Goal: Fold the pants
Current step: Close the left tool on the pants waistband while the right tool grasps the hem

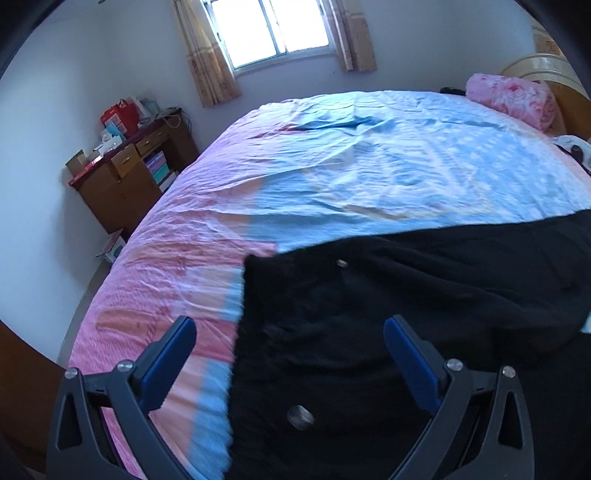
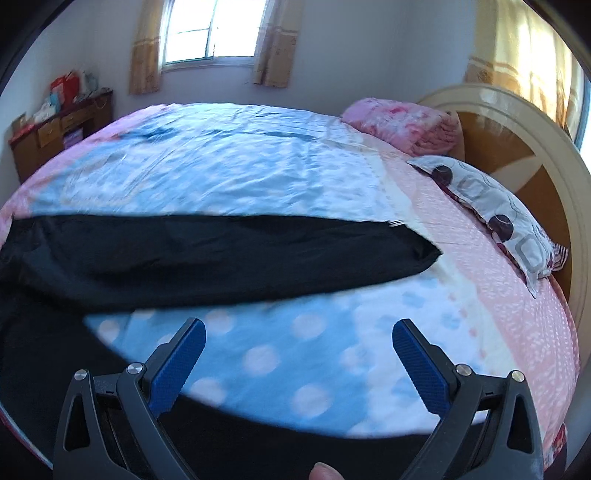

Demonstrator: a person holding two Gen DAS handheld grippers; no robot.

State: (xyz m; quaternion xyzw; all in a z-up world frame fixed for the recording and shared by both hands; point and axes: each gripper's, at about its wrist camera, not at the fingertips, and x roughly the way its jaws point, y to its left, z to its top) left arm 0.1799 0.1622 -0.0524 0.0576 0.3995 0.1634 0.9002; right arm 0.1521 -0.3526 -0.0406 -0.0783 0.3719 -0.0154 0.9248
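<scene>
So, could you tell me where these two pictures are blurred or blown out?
Left wrist: window overexposed, pants edge smeared near the tool. Right wrist: sheet dots and pants blurred, window blown out; both bowed by fisheye.

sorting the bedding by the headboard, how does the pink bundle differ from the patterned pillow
The pink bundle is a thick rolled or folded mound in pink floral print; the patterned pillow lies flat, grey-white with dark circles and squares. The bundle sits farther from the camera. Both rest on the bed beside the headboard.
</scene>
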